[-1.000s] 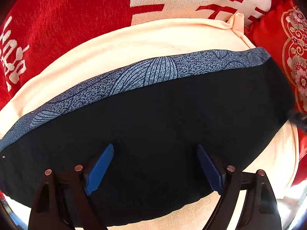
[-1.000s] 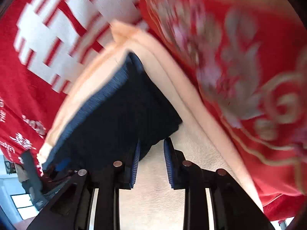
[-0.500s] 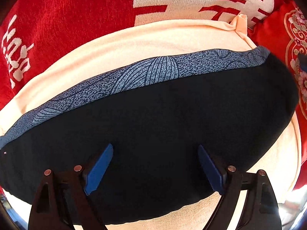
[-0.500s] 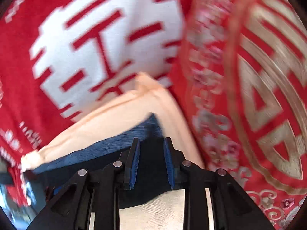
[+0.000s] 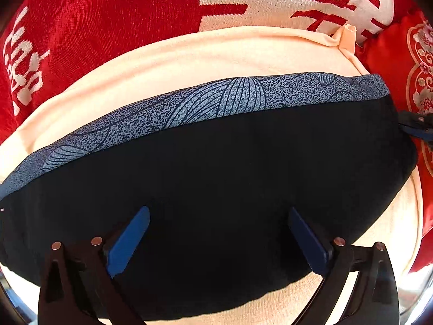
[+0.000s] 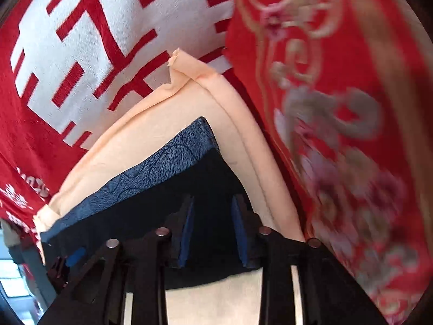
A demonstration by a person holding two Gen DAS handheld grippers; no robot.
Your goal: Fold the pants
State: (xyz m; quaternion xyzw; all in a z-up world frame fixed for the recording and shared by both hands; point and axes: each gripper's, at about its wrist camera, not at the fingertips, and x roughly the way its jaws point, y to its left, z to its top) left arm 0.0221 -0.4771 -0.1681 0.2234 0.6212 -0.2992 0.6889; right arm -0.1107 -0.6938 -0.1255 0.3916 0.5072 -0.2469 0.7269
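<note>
R gripper over dark pants, fingers apart – peach cloth

One pair of pants, one towel, two red textiles and my two grippers.

I count one pair of dark navy pants with a blue patterned band across the centre of my left view; one peach terry towel beneath them; one red woven blanket with white lettering at upper left; one red satin cushion with gold floral embroidery filling the right of my right view; and two grippers, my left gripper and right gripper, each carrying two blue pads.
</note>
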